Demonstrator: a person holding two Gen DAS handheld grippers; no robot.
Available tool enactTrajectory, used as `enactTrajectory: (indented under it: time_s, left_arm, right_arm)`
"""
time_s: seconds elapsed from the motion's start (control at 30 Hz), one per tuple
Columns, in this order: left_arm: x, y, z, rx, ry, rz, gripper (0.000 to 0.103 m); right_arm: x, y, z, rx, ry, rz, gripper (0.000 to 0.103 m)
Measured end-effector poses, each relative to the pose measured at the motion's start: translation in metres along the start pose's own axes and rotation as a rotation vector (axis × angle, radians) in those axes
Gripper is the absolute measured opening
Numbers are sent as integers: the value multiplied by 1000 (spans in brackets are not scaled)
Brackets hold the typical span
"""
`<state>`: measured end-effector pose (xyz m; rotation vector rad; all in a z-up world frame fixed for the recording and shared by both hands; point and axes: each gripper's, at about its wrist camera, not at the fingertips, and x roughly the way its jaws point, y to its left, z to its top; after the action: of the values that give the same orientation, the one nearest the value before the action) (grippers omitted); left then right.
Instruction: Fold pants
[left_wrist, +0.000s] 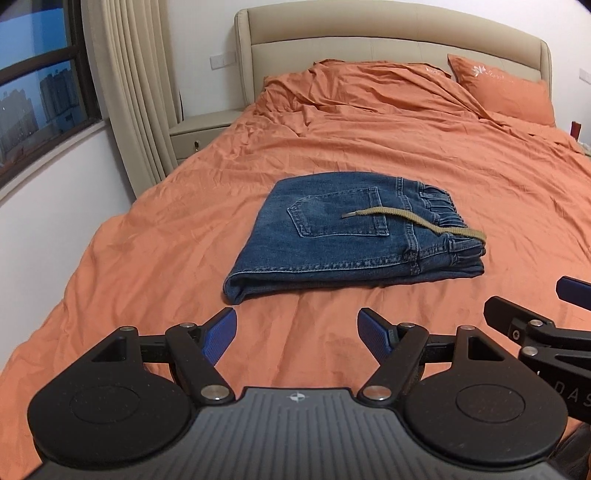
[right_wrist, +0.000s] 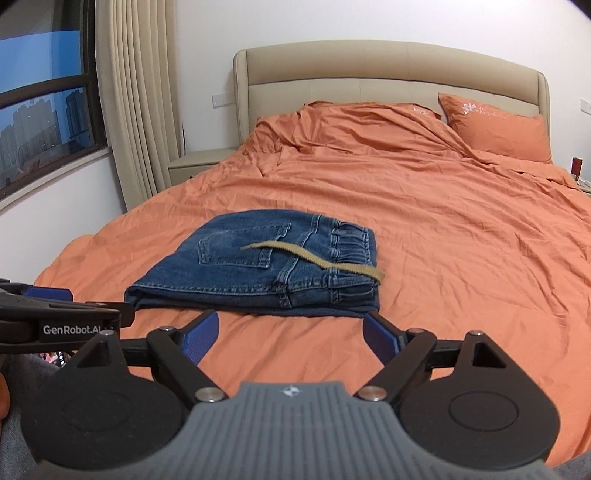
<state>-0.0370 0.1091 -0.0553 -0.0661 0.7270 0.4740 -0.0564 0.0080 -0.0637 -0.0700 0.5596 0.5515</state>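
Orange bed (left_wrist: 369, 155), folded jeans (left_wrist: 332, 236) on top, both hand-held grippers empty

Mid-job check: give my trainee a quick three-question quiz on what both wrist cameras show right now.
1. True or false: the jeans lie folded into a compact stack on the orange bedcover.
2. What lies across the back pocket? A) a belt B) a tan drawstring C) a sock
3. Fill in: the left gripper and right gripper both have their jaws ____ and hold nothing.

Key: 1 true; 2 B; 3 open.
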Motion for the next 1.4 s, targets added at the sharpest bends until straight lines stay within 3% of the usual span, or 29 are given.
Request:
enactTrajectory:
  time_s: [1.4]
  left_arm:
    - [0,0,3,12,9,-8,87]
  right_arm:
    - [-8,-2,-1,-10,-23,-23,82]
